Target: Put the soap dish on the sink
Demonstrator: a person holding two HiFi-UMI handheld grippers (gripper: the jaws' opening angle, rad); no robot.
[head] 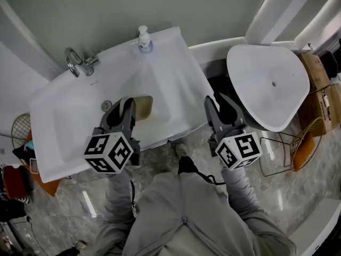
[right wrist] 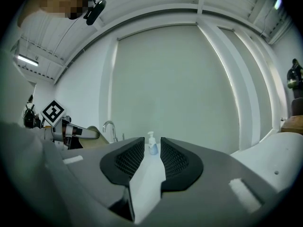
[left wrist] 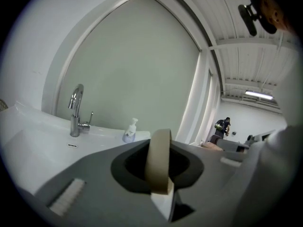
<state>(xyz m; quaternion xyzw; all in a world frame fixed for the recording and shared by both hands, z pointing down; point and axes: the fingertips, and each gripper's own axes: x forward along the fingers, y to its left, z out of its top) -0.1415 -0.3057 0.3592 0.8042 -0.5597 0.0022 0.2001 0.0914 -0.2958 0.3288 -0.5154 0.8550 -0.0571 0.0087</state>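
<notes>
The beige soap dish (left wrist: 158,160) stands on edge between the jaws of my left gripper (head: 126,104), which is shut on it. In the head view the soap dish (head: 141,105) hangs over the front part of the white sink (head: 64,121), above the basin. My right gripper (head: 221,104) is held past the sink's right edge, beside it. Its jaws stand a narrow gap apart with nothing between them. In the right gripper view the right gripper (right wrist: 152,157) points level toward the far wall.
A chrome faucet (head: 75,63) and a soap pump bottle (head: 144,39) stand at the back of the sink. A white rounded fixture (head: 269,84) lies to the right. Wire baskets (head: 290,145) and cardboard boxes (head: 319,89) sit on the floor.
</notes>
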